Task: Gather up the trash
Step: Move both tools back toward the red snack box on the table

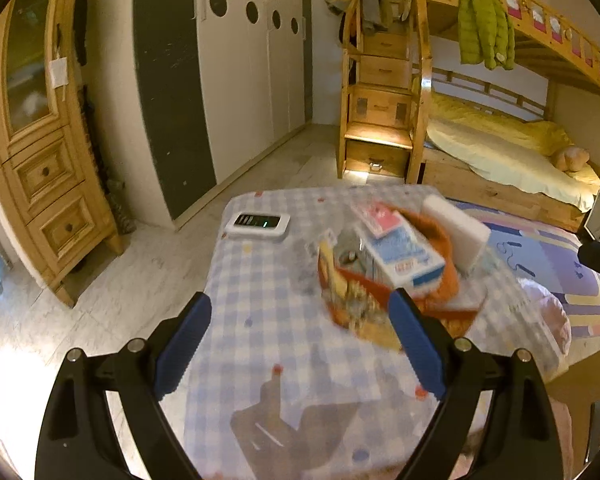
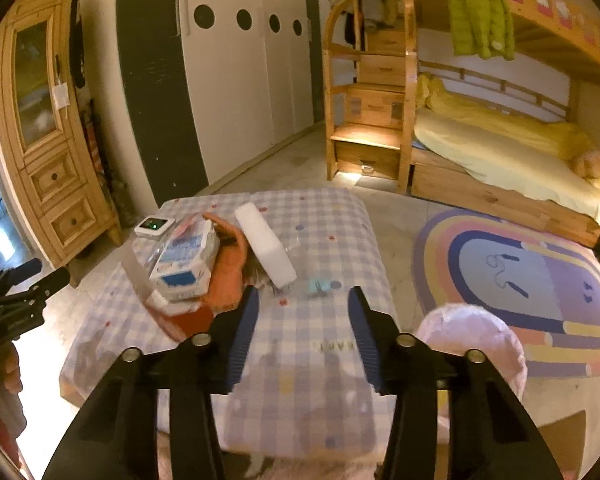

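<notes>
Both tongs are held open above the checked worktop, and nothing is gripped.

The left tongs [image 1: 300, 316] are spread wide, with the right pad seen just before the orange basket [image 1: 450, 240]. The right tongs [image 2: 302, 300] are opened too, over bare cloth of the worktop [image 2: 320, 240]. In the basket a blue and white carton [image 1: 396, 256] and blurred wrappers [image 1: 356, 300] are piled. A white block [image 2: 266, 248] is leaned at the basket's edge, and a small pale blue scrap [image 2: 320, 286] is seen near it on the cloth. Farther off, a white device [image 1: 258, 224] is placed near the worktop's far edge. Behind, a bunk bed [image 2: 500, 148] is seen.

One carton [image 2: 184, 262], one basket [image 1: 440, 240], one foam block [image 2: 266, 248].
</notes>
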`<state>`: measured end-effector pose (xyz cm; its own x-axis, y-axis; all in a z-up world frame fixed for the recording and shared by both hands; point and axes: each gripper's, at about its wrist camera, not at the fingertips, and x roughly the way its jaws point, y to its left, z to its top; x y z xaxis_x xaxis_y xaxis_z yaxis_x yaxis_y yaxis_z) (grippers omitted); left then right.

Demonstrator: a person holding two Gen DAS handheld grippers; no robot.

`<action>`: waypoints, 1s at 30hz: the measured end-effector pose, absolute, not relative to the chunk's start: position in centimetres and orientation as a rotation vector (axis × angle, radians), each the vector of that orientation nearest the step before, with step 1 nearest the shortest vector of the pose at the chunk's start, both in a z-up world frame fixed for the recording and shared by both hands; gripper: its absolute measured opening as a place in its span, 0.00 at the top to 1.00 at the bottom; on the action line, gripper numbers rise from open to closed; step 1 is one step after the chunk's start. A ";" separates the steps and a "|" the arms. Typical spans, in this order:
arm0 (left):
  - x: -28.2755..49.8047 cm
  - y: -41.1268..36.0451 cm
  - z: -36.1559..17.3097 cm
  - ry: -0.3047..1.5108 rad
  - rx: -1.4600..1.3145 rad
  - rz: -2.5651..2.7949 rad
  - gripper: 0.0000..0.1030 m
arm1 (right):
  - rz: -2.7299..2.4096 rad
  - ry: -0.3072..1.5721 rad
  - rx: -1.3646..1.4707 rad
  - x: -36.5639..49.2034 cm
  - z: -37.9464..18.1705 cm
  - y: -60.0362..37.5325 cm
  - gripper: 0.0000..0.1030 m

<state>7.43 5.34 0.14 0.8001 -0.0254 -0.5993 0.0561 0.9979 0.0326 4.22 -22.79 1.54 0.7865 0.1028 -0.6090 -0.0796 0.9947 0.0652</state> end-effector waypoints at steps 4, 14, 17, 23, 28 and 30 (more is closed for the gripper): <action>10.6 6.0 -1.3 0.668 0.032 -0.054 0.27 | 0.107 0.657 0.064 6.4 1.1 -22.7 0.56; 14.0 5.1 -1.6 0.655 0.031 -0.131 0.34 | 0.131 0.694 0.104 9.8 -0.4 -22.6 0.55; 14.4 4.7 -1.0 0.654 0.020 -0.147 0.34 | 0.157 0.705 0.113 10.0 -0.5 -22.5 0.55; 12.6 5.5 -1.6 0.669 0.032 -0.082 0.34 | 0.307 0.741 0.082 9.1 -0.8 -19.9 0.54; 10.8 7.6 -2.3 0.684 -0.012 -0.037 0.34 | 0.394 0.755 0.011 8.1 -1.1 -16.4 0.49; 10.2 8.3 -2.6 0.695 -0.020 -0.027 0.34 | 0.420 0.755 -0.017 7.9 -0.9 -15.0 0.49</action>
<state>10.24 8.26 -2.59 0.7676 -0.0320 -0.6401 0.0183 0.9994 -0.0279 7.86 -15.00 -0.92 0.6495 0.3636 -0.6678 -0.3759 0.9170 0.1337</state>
